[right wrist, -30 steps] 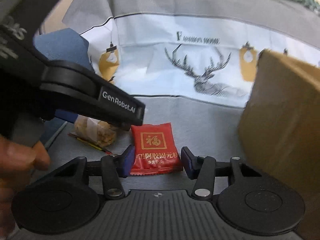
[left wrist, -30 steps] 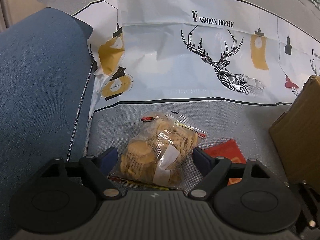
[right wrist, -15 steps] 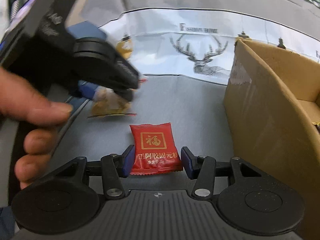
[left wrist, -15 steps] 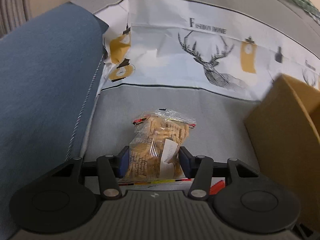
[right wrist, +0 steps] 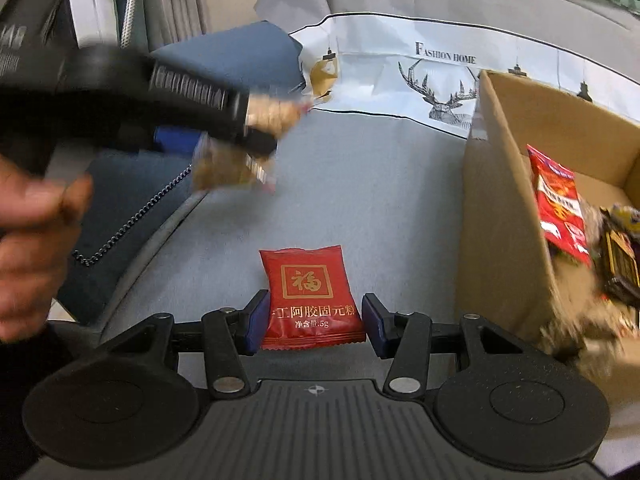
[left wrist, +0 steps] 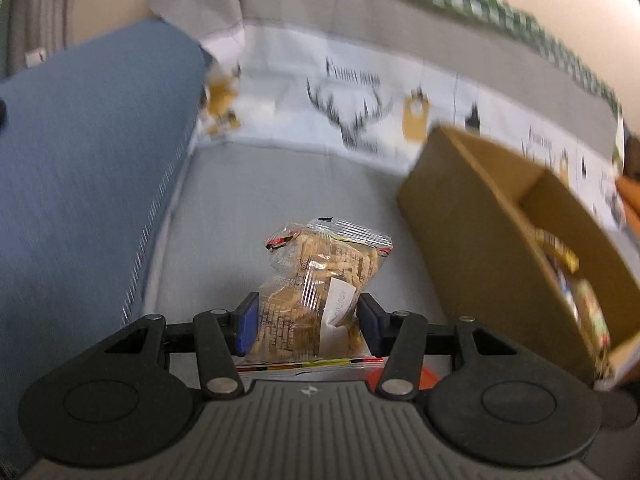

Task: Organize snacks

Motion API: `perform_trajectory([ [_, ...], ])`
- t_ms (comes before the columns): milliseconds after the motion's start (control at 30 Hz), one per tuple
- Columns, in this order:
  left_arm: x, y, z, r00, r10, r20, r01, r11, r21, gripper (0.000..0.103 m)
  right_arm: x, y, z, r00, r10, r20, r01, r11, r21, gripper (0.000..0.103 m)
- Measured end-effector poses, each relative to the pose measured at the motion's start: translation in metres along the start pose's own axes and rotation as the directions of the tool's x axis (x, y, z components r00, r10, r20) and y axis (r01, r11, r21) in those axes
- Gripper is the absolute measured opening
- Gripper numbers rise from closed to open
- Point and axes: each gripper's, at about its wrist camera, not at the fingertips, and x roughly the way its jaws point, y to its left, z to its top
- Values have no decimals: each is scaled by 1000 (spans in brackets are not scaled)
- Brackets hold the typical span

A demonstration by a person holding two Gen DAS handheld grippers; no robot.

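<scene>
My left gripper is shut on a clear bag of biscuits and holds it in the air above the grey cloth. In the right wrist view the same bag hangs blurred from the left gripper at upper left. My right gripper is shut on a red snack packet with gold Chinese lettering, lifted above the cloth. A cardboard box stands to the right, also in the right wrist view, with several snack packs inside.
A blue cushion rises on the left. A white deer-print cloth hangs at the back. Grey cloth covers the surface between cushion and box. A person's hand holds the left gripper.
My left gripper closed on the biscuit bag and lifted it up and toward the box. My right gripper rose with the red packet; the box's inside came into view.
</scene>
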Motion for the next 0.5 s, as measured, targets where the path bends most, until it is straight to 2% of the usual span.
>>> perform_trajectory([
  [100,11,2,-12,994,20,-108,-27,998,-65,57,3,1,-3,1000,-7,-12,7,1000,-14,51],
  [233,18,2,-28,984,58,-168,-81,987,-135,57,13,3,-1,998,-9,-61,9,1000,-6,53],
  [300,18,-2,-35,985,62,-163,-87,985,-149,58,16,6,1,996,7,-92,-7,1000,-1,53],
  [367,17,-6,-39,986,74,-148,-97,983,-157,62,19,9,2,994,-1,-105,0,1000,-12,64],
  [500,16,0,-45,989,73,-126,-99,971,-218,67,27,6,3,994,0,-105,1,1000,7,66],
])
